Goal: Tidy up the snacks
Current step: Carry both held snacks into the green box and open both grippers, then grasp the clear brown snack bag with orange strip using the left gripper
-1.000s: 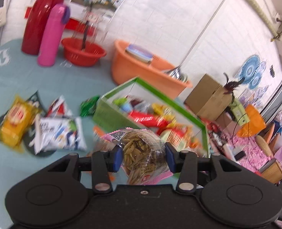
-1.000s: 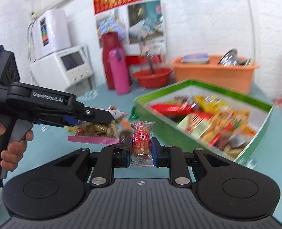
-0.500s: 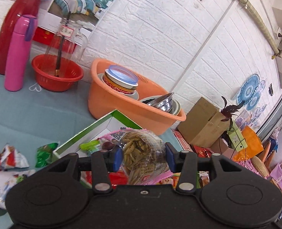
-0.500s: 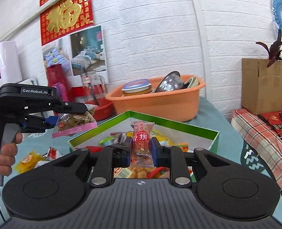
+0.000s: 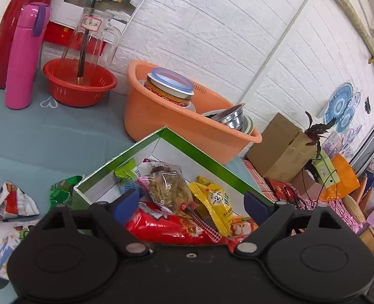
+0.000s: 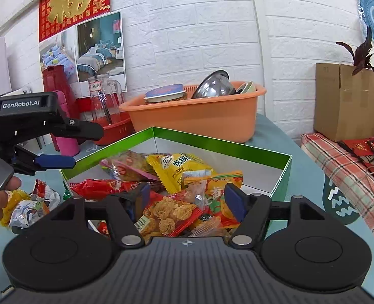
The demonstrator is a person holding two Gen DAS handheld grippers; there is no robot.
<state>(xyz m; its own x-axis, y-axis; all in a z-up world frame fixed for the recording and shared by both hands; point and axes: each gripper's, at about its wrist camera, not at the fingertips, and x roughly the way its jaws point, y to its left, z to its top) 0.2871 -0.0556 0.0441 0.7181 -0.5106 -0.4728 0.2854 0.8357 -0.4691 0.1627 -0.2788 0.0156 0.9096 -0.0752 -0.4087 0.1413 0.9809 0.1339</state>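
Note:
A green box (image 5: 194, 149) with white inner walls holds several snack packs. My left gripper (image 5: 190, 204) is open and empty over its near corner; the clear bag of tan snacks (image 5: 170, 190) lies in the box just beyond it, beside a yellow pack (image 5: 213, 202) and a red pack (image 5: 166, 229). My right gripper (image 6: 188, 198) is open and empty above the box (image 6: 212, 140), over a pack of fried snacks (image 6: 170, 214). The left gripper also shows in the right wrist view (image 6: 60, 148), open at the box's left edge.
Loose snack packs (image 5: 12, 202) lie on the teal table left of the box. Behind stand an orange basin (image 5: 176, 124) with bowls, a red basket (image 5: 79, 84), a pink flask (image 5: 24, 55) and a red jug (image 5: 17, 15). A cardboard box (image 6: 346, 101) stands right.
Both grippers moved over the box and opened. The left let go of the clear bag of tan snacks and the right let go of its red snack pack; both packs dropped into the box.

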